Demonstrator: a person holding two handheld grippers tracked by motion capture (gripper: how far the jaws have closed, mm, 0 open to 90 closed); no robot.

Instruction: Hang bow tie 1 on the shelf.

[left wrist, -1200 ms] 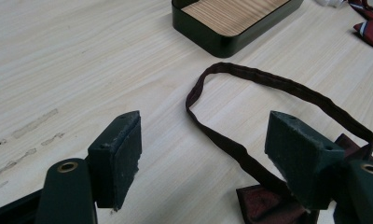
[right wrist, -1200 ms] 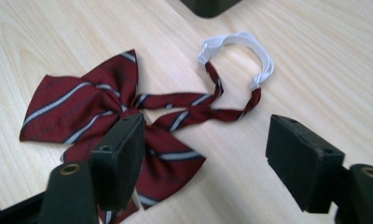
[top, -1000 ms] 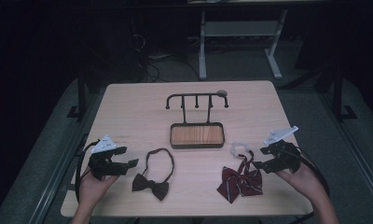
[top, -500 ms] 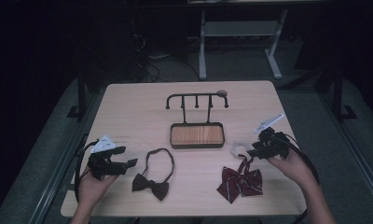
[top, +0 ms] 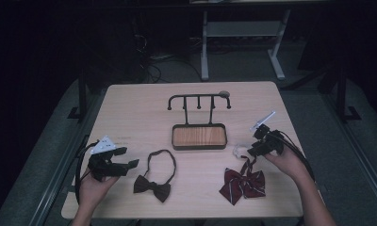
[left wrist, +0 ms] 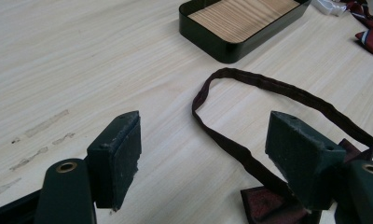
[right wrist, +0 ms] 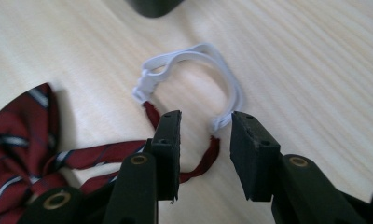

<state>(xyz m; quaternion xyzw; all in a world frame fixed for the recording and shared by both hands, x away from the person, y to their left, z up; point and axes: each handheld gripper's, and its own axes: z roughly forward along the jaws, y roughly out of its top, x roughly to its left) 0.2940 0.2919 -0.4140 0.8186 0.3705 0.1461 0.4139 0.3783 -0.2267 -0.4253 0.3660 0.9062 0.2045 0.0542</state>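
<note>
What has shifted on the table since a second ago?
The right gripper moved up-table and inward to the red bow tie's white strap, its fingers just closing around it without pressing yet. The left gripper, dark bow tie and tray stayed put.

High view dim, murky beyond lit table [top: 130, 108]; soft, grainy detail. Both gripper views bright, evenly lit, washed pale wood, mild glare. Soft shadows under red bow tie [right wrist: 21, 126]. Near jaws slightly blurred; far corners out of focus.
</note>
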